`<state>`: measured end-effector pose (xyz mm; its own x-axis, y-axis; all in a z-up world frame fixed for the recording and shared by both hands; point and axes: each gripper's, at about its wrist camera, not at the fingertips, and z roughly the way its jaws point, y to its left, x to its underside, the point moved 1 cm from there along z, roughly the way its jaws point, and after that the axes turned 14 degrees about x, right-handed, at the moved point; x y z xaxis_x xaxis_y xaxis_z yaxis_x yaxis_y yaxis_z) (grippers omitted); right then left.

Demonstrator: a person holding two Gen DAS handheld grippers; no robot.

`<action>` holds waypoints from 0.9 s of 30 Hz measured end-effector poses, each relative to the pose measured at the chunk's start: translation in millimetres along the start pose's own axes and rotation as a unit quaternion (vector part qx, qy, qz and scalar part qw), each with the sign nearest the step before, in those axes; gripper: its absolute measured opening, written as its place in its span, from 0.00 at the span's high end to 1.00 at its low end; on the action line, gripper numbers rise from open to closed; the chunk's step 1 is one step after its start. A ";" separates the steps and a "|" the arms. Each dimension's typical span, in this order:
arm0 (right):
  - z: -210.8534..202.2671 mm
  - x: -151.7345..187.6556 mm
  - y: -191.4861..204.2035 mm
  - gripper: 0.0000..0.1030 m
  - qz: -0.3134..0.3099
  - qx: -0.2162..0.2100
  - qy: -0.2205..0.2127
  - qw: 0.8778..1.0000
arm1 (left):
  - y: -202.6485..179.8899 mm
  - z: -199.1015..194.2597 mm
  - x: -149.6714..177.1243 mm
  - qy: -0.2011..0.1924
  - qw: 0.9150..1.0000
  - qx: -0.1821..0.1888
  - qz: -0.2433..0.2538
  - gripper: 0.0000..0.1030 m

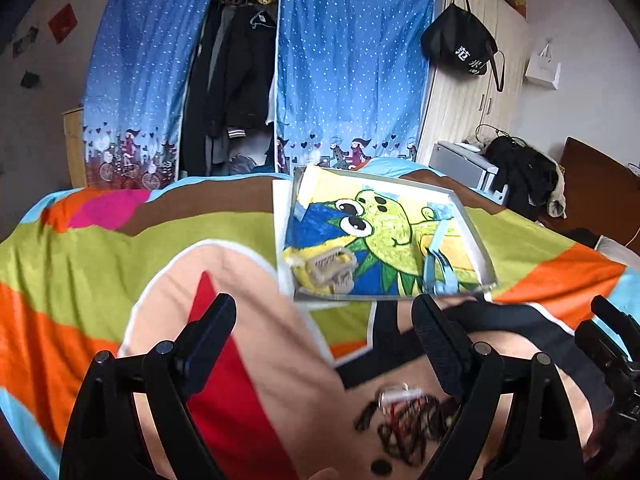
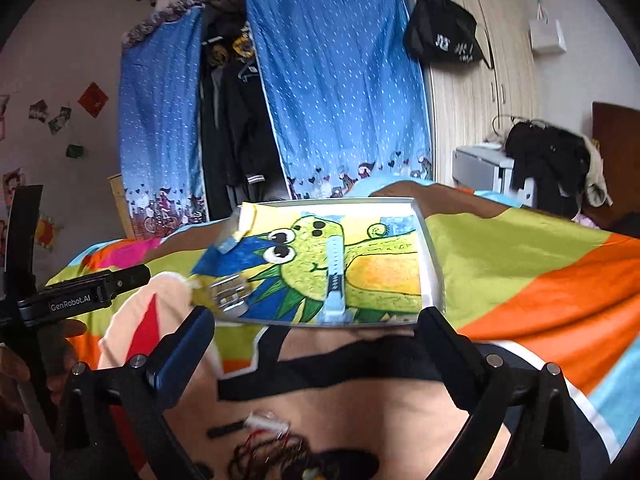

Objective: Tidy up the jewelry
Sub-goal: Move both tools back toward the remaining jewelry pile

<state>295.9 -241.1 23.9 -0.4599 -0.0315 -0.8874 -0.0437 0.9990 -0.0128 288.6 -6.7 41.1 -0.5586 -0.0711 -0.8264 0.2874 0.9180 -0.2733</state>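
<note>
Both grippers are hovering over the bedspread (image 1: 100, 256), left gripper (image 1: 324, 316) and right gripper (image 2: 316, 328) jaws wide apart, holding nothing. Tangled bracelets (image 1: 404, 424) are lying between them, the tray (image 2: 430, 256) just beyond.

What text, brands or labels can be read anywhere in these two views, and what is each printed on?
"GenRobot.AI": white lettering on the black body of the left gripper, seen in the right wrist view.
White characters on the black bag hanging on the wardrobe: two show, too blurred and distorted to read with confidence.
Red card and small pictures on the wall: too small to read.
Nothing legible on the cartoon-lined tray.
</note>
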 end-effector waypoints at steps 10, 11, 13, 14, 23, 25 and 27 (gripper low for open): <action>-85.7 44.8 13.9 0.00 -0.022 0.018 0.013 1.000 | -18.6 -53.8 67.0 0.039 0.999 0.002 0.024 0.17; -90.7 51.0 15.0 0.00 -0.023 0.019 0.021 0.999 | -22.2 -53.7 76.7 0.052 0.998 0.004 0.028 0.17; -95.4 62.7 16.7 0.00 -0.023 0.024 0.044 0.998 | -26.2 -51.6 89.4 0.071 0.997 0.007 0.032 0.17; -96.7 68.5 16.6 0.00 -0.021 0.026 0.056 0.998 | -27.5 -50.3 95.5 0.083 0.996 0.009 0.035 0.17; -88.6 103.2 1.2 0.00 0.019 0.040 0.166 0.985 | -29.2 -19.2 128.7 0.189 0.981 0.012 0.042 0.17; -82.3 107.4 -2.3 0.00 0.026 0.045 0.185 0.981 | -25.0 -10.7 131.8 0.210 0.977 0.015 0.036 0.17; -75.8 110.8 -4.8 0.00 0.031 0.043 0.202 0.978 | -20.0 -0.1 133.4 0.233 0.972 0.023 0.024 0.17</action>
<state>177.9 -251.9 -39.4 -0.7730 0.0361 -0.6334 0.0617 0.9979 -0.0184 208.3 -34.5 -63.6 -0.8327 0.1648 -0.5286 0.3493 0.8971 -0.2706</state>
